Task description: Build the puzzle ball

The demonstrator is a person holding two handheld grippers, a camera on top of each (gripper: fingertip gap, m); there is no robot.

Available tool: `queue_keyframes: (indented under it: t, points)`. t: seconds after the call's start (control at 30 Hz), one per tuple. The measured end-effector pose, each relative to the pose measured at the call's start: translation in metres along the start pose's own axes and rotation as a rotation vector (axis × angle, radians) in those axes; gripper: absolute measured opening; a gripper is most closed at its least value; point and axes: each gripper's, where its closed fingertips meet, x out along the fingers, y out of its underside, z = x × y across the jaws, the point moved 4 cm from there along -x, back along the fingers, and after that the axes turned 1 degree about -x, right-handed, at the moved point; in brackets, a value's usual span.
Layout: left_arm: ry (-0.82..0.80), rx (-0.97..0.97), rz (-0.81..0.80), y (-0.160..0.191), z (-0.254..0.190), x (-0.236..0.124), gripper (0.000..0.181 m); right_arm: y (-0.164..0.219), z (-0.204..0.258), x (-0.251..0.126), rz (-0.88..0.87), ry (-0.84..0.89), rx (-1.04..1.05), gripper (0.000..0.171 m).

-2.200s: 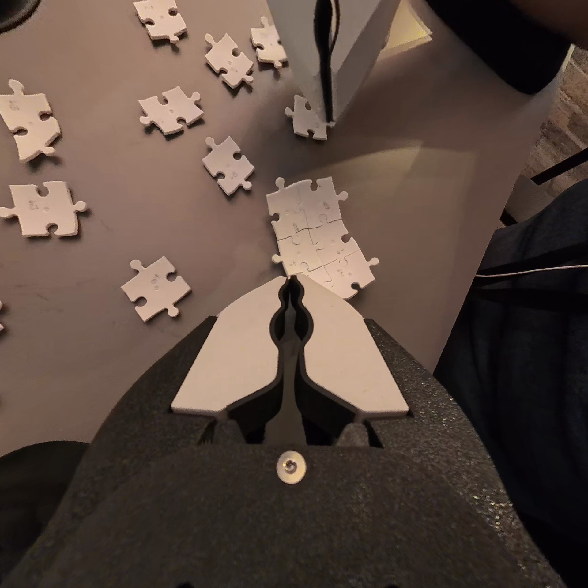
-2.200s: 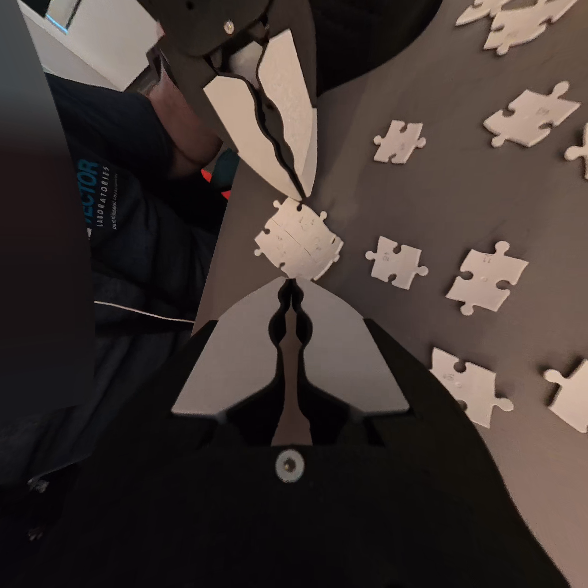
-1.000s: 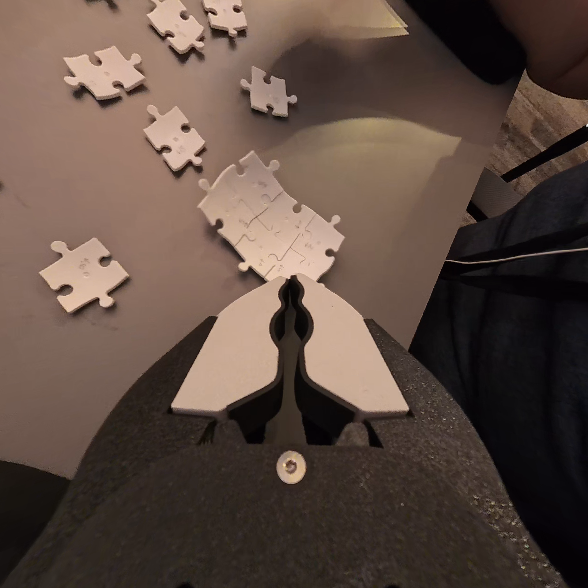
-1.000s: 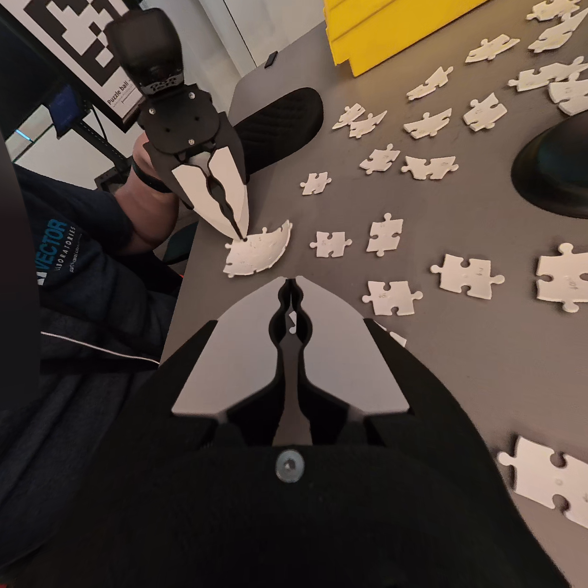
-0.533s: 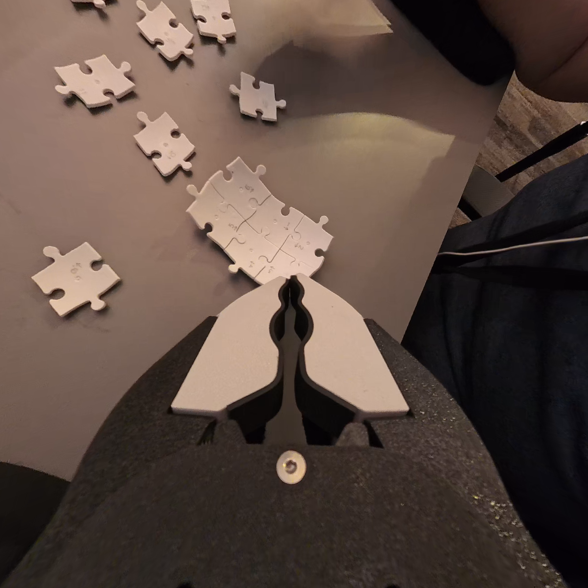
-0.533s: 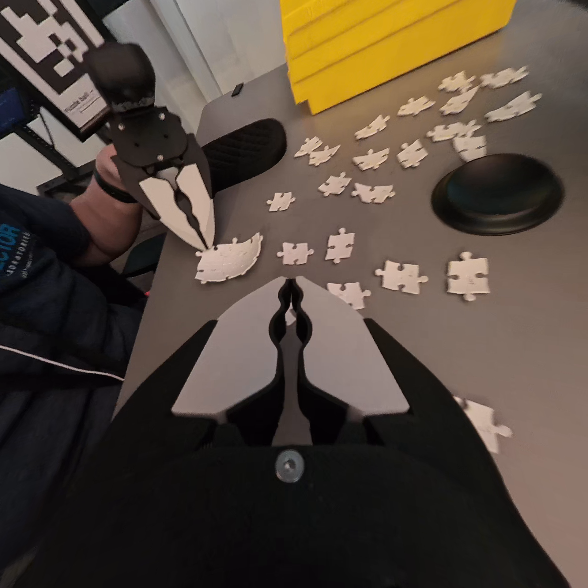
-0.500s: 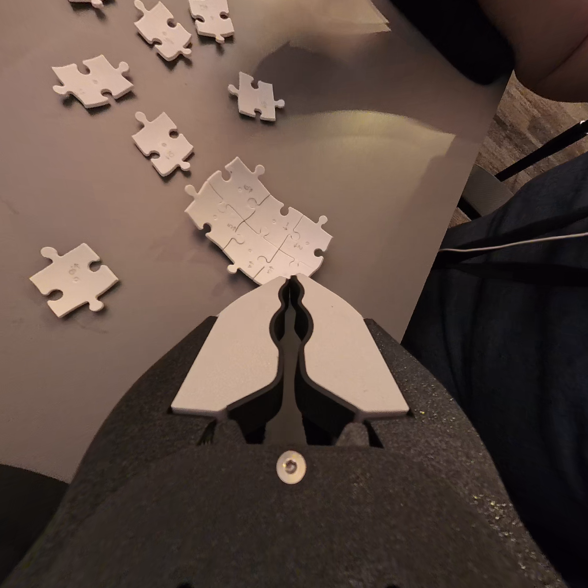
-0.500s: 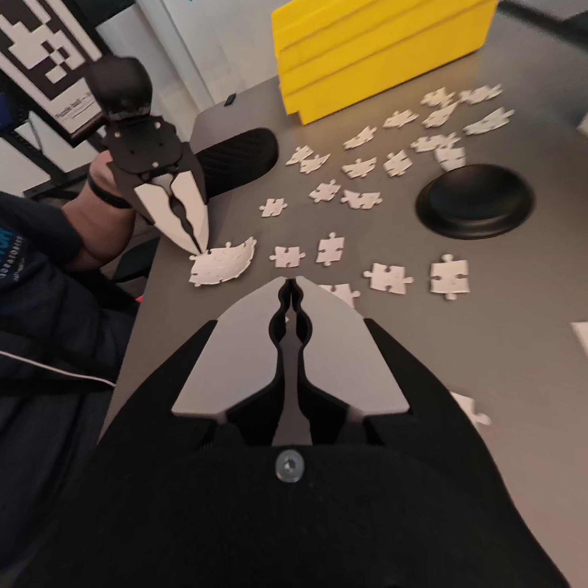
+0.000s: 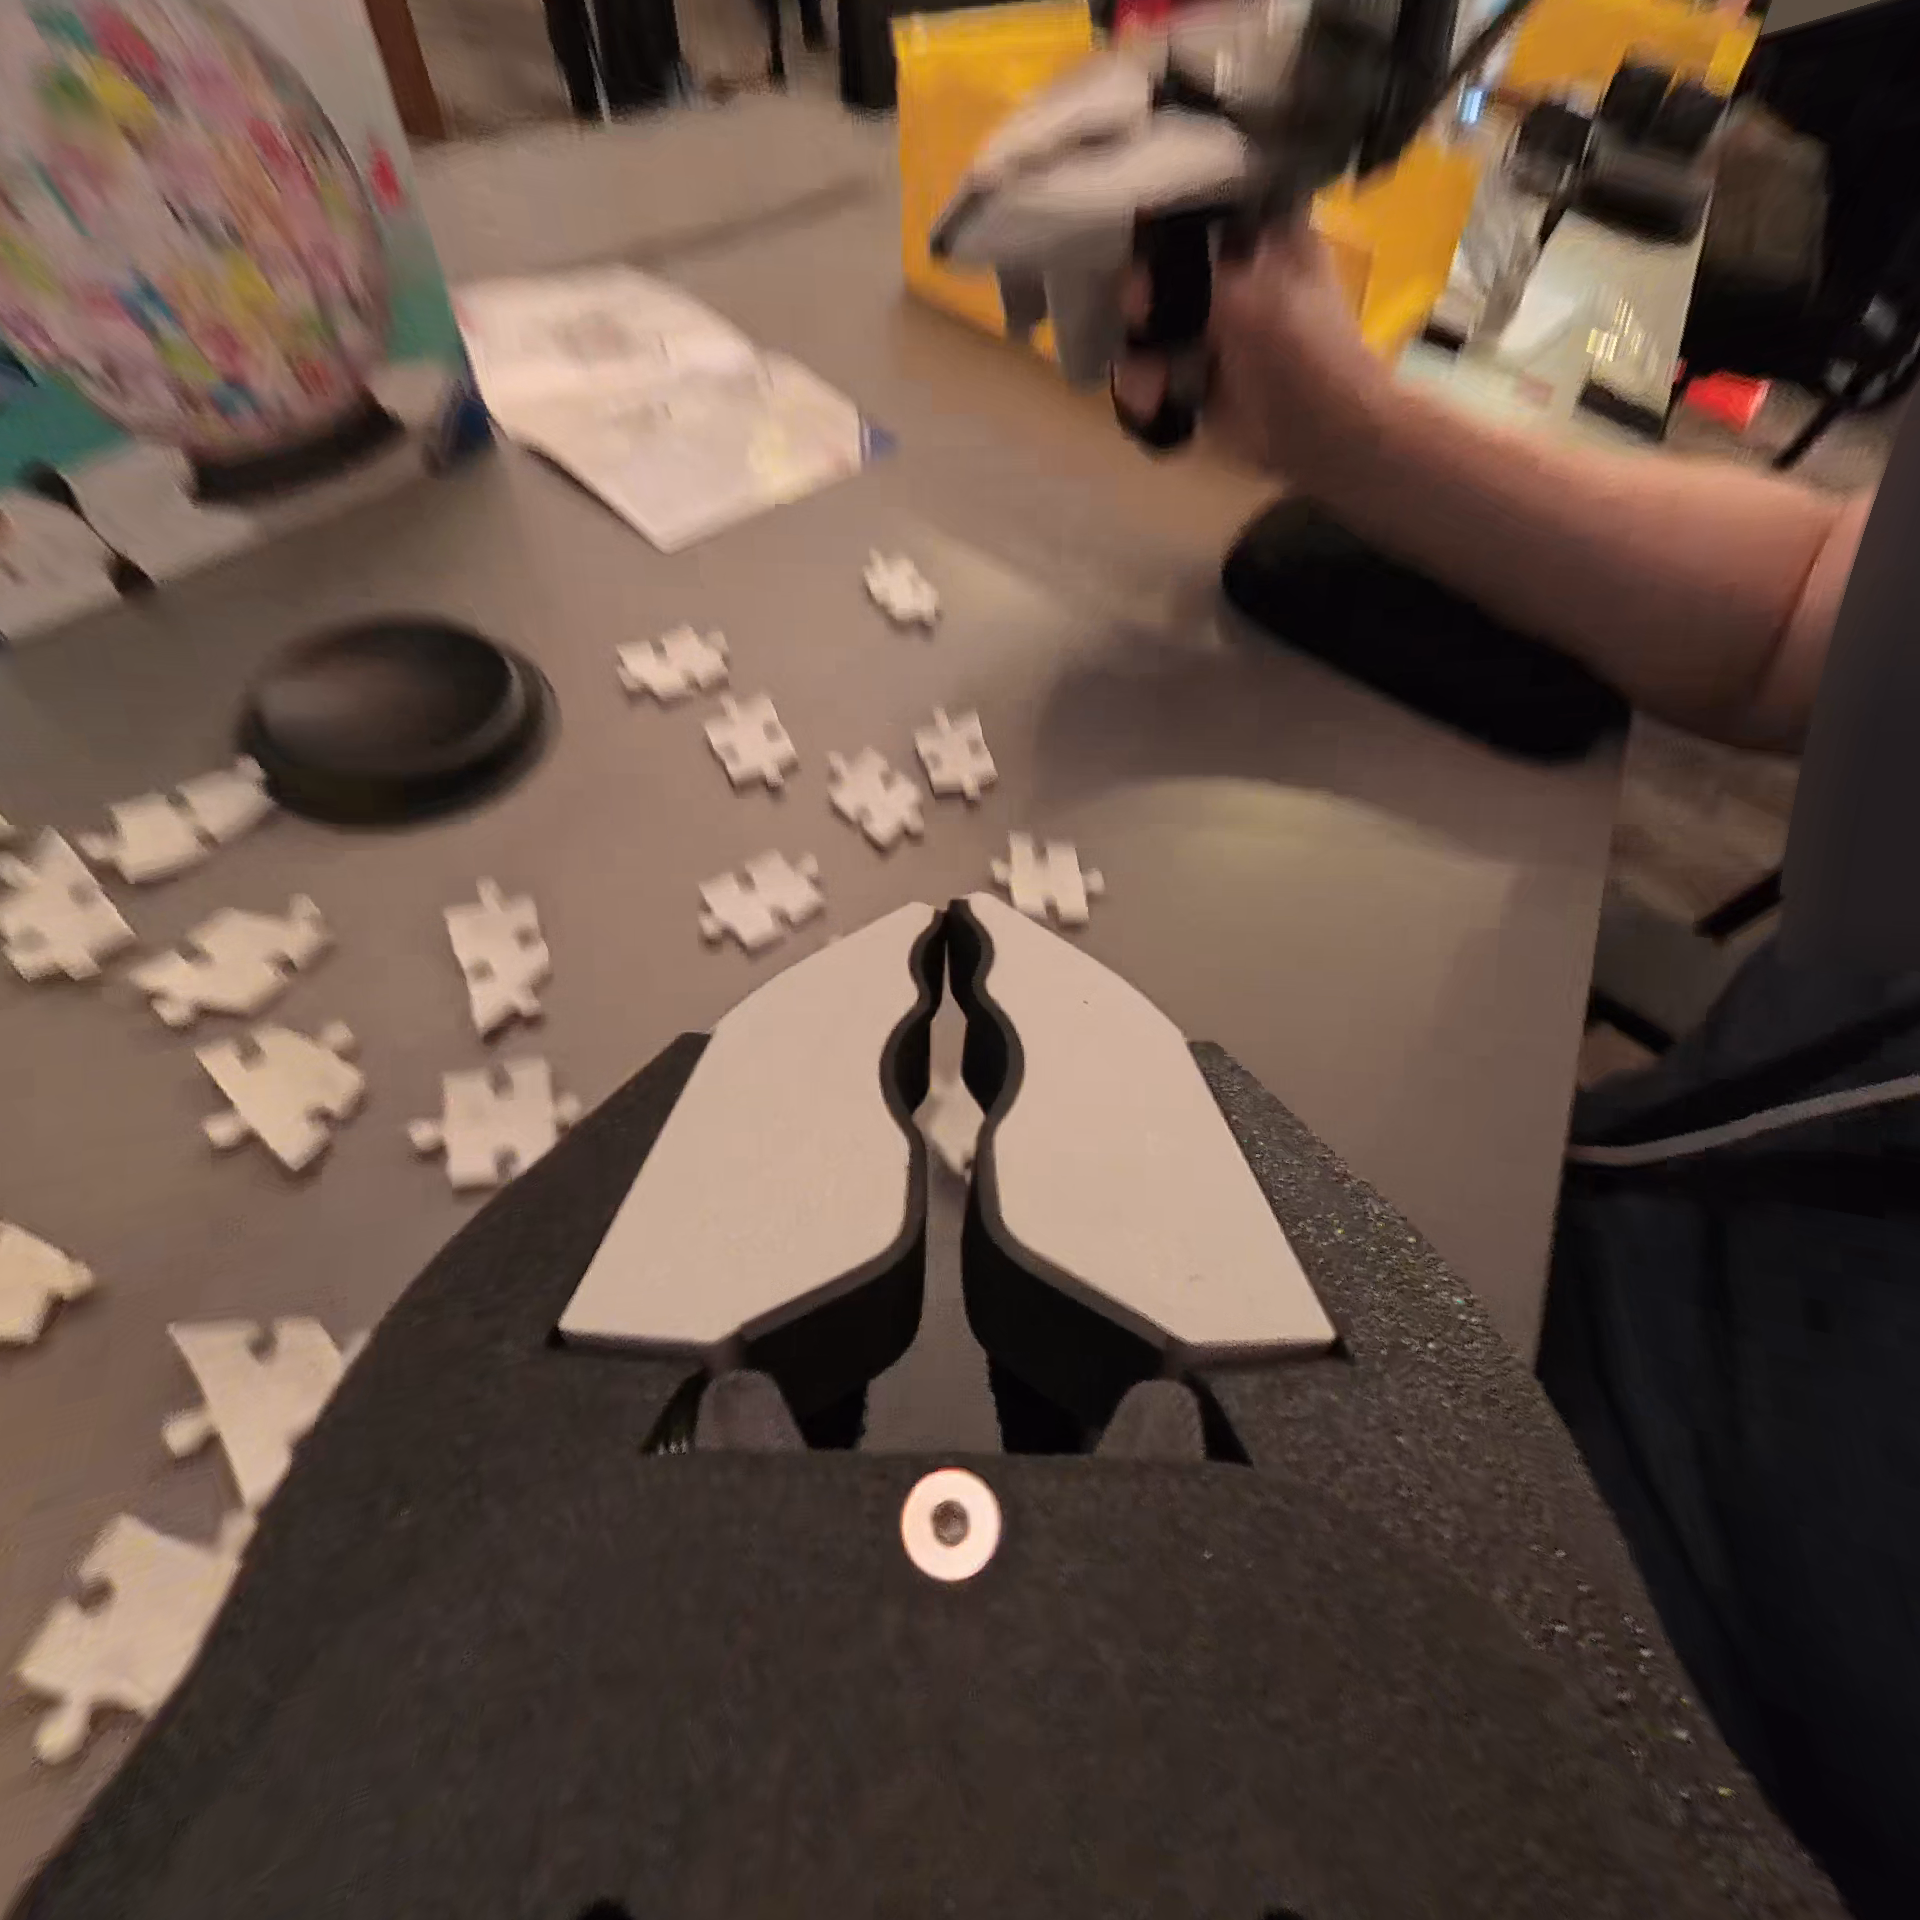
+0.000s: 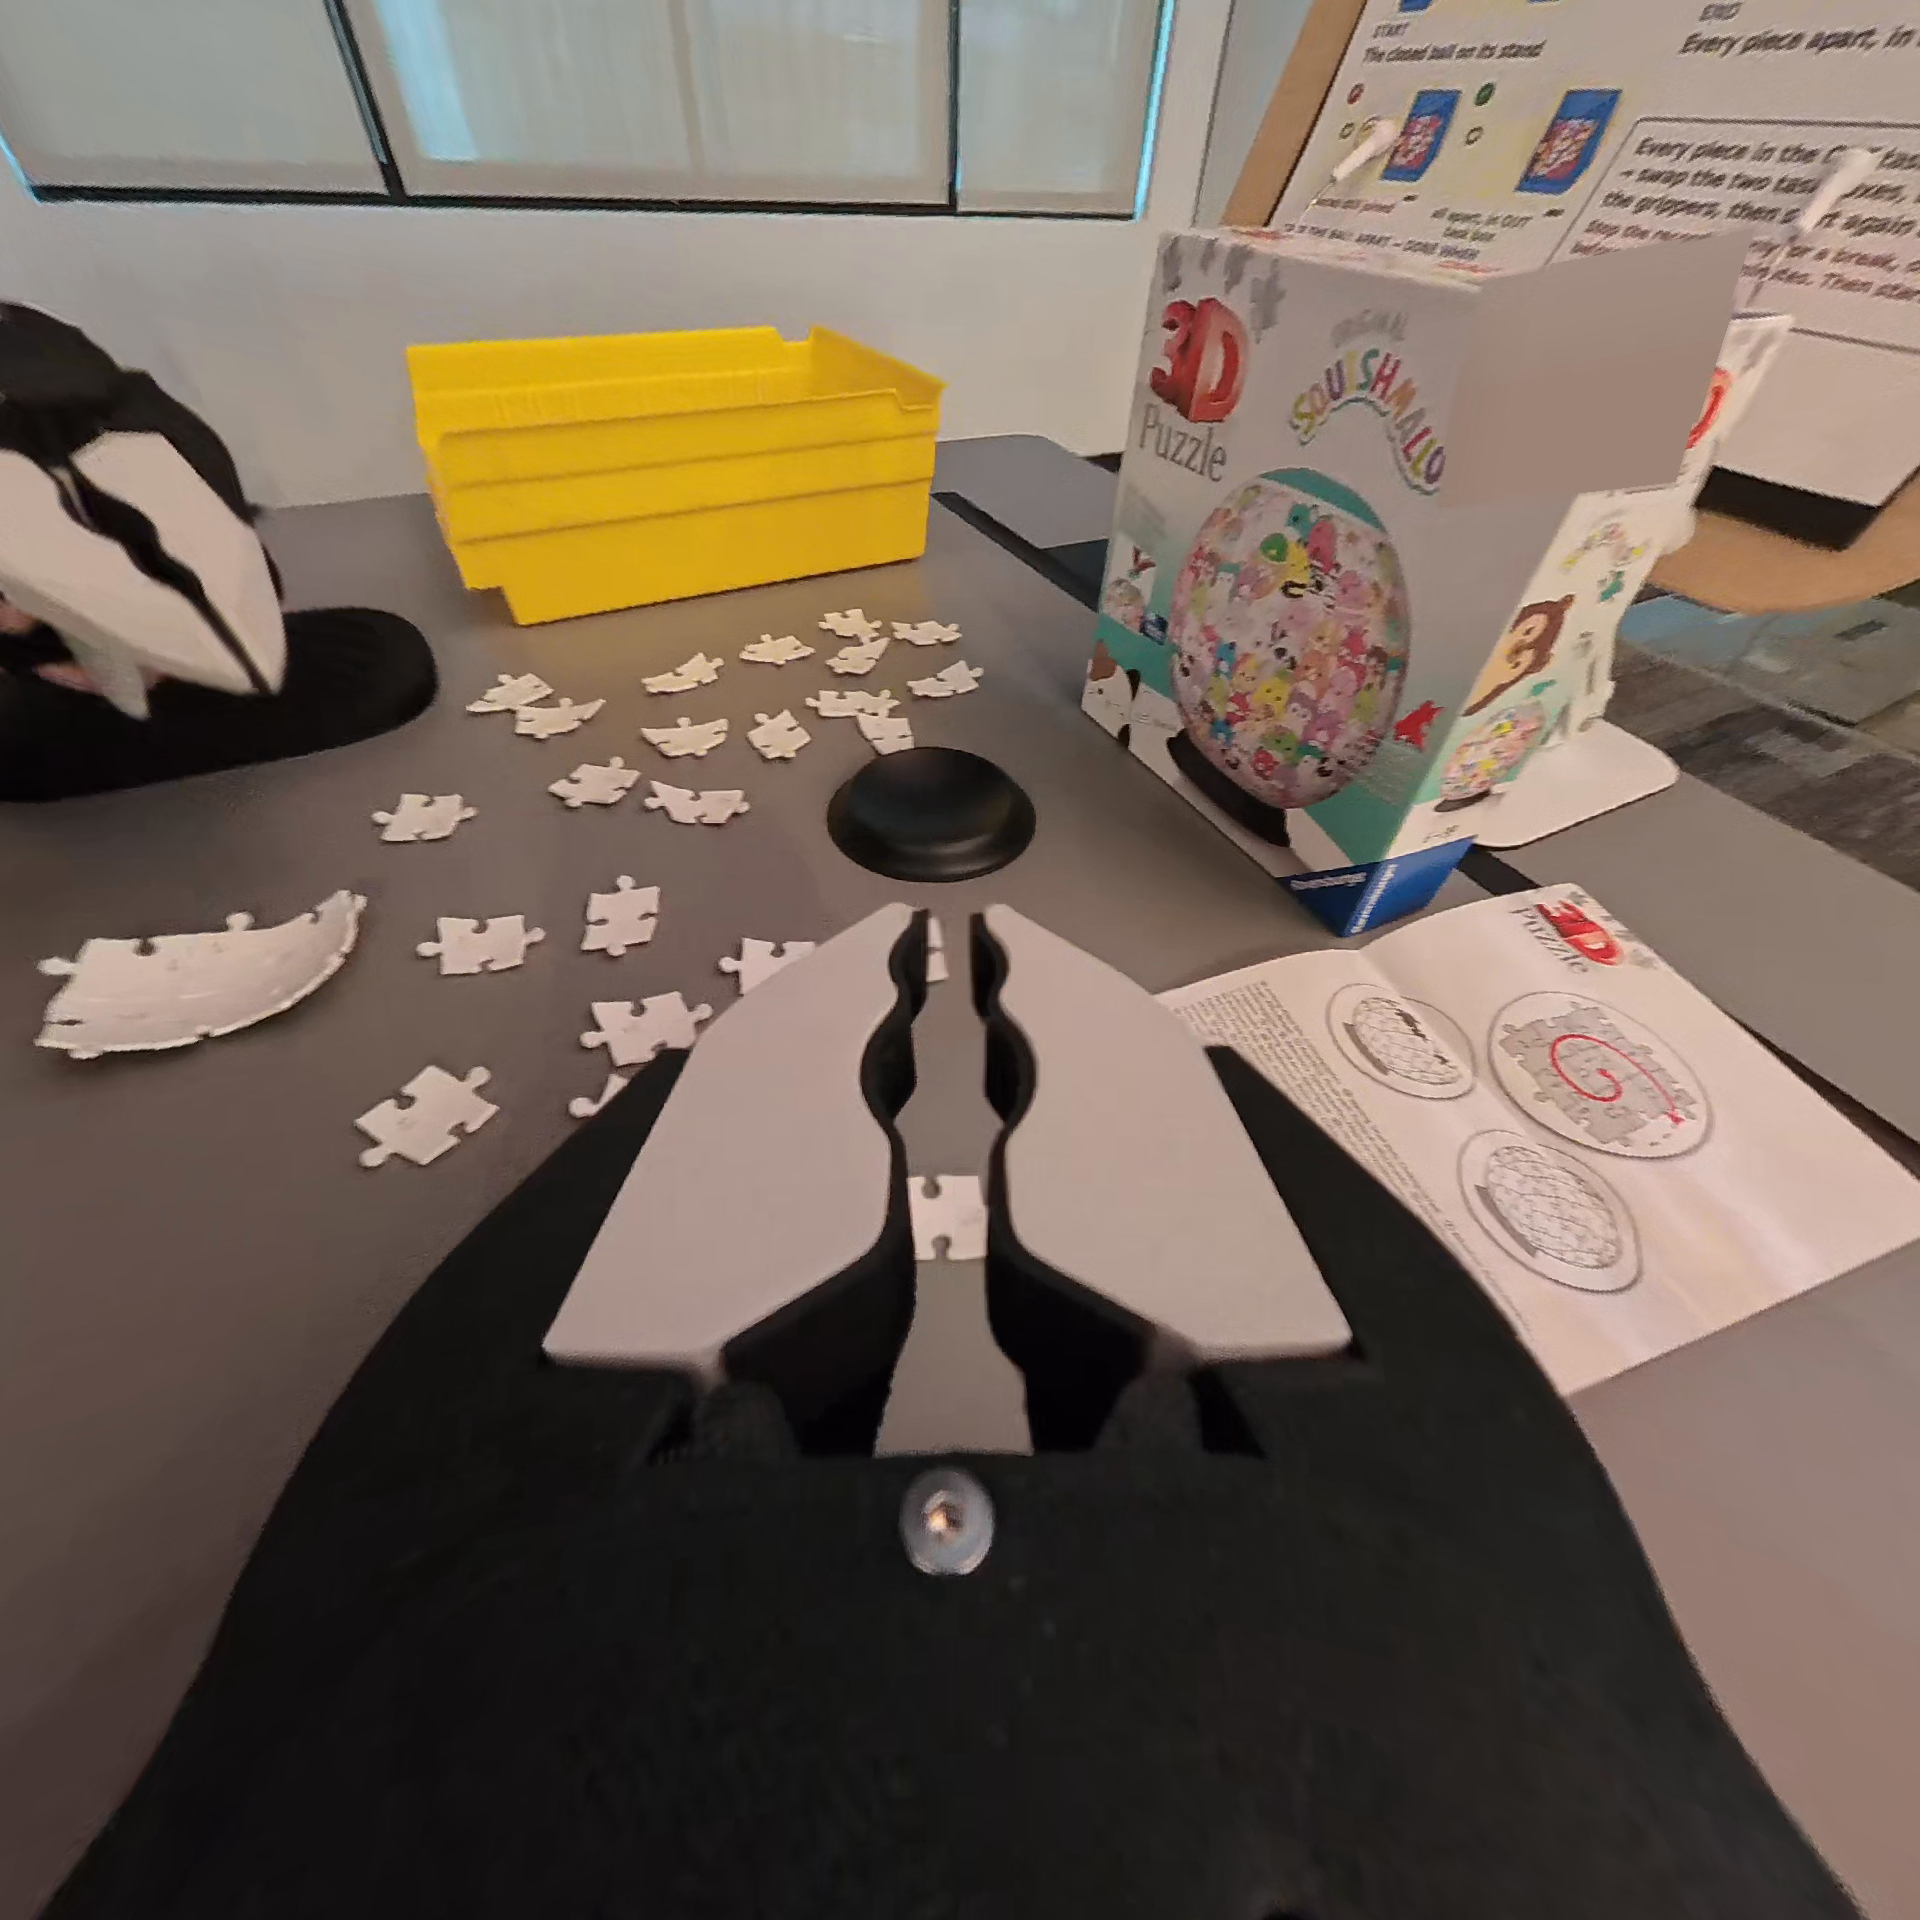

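Several loose white puzzle pieces (image 10: pixel 478 942) lie face down on the grey table (image 10: pixel 260 1299). A curved joined section of pieces (image 10: pixel 197 977) lies at the left, apart from both grippers. My left gripper (image 9: pixel 948 912) is shut and empty above the loose pieces (image 9: pixel 758 899); it also shows at the left edge of the right wrist view (image 10: pixel 249 665). My right gripper (image 10: pixel 945 920) is slightly open and empty, low over the table, with one piece (image 10: pixel 945 1216) showing on the table through its gap. In the left wrist view the right gripper (image 9: pixel 1081 197) is blurred and raised, held by a hand.
A black round stand (image 10: pixel 930 810) sits mid-table. A yellow bin (image 10: pixel 675 468) stands at the back, the puzzle box (image 10: pixel 1320 623) at the right, and an open leaflet (image 10: pixel 1558 1122) in front of it. A black wrist rest (image 9: pixel 1423 644) lies by the person's arm. Spacing between my two grippers at the tips: around 25 cm.
Both grippers have swung up to look across the table. My left gripper has come away from the joined section. My right gripper's jaws have parted a little.
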Motion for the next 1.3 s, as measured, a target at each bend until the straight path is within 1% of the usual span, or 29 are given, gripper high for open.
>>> queue_keyframes:
  t: [0.1,0.17,0.23,0.37,0.47,0.53,0.6,0.73,0.93,1.3]
  points:
    - [-0.004,0.004,-0.107,-0.029,0.012,0.008,0.0,0.01,0.003,0.008,0.012,-0.017,0.014,0.014]
    - [-0.012,0.008,-0.113,-0.039,0.019,0.016,0.002,0.018,0.006,0.016,0.051,-0.045,0.038,0.023]
    - [-0.026,0.006,-0.1,-0.045,0.027,0.025,0.006,0.024,0.01,0.022,0.073,-0.065,0.048,0.026]
    - [-0.05,0.006,-0.107,-0.049,0.039,0.037,0.009,0.028,0.012,0.027,0.087,-0.076,0.063,0.032]
    - [-0.114,0.007,-0.109,-0.042,0.052,0.04,0.009,0.023,0.001,0.021,0.057,-0.018,0.063,0.034]
    - [-0.135,-0.031,-0.128,-0.035,0.057,0.04,0.007,0.021,-0.011,0.015,0.025,0.034,0.08,0.036]
    - [-0.161,-0.069,-0.142,-0.027,0.06,0.039,0.006,0.023,-0.021,0.011,0.009,0.066,0.12,0.036]
    - [-0.241,-0.105,-0.158,-0.021,0.07,0.032,0.002,0.035,-0.029,0.014,0.063,0.069,0.188,0.035]
    - [-0.217,-0.193,-0.192,-0.021,0.072,0.026,0.0,0.047,-0.03,0.019,0.158,0.077,0.133,0.03]
    - [-0.329,-0.209,-0.299,-0.029,0.082,0.004,0.0,0.05,-0.024,0.022,0.185,-0.003,0.163,0.022]
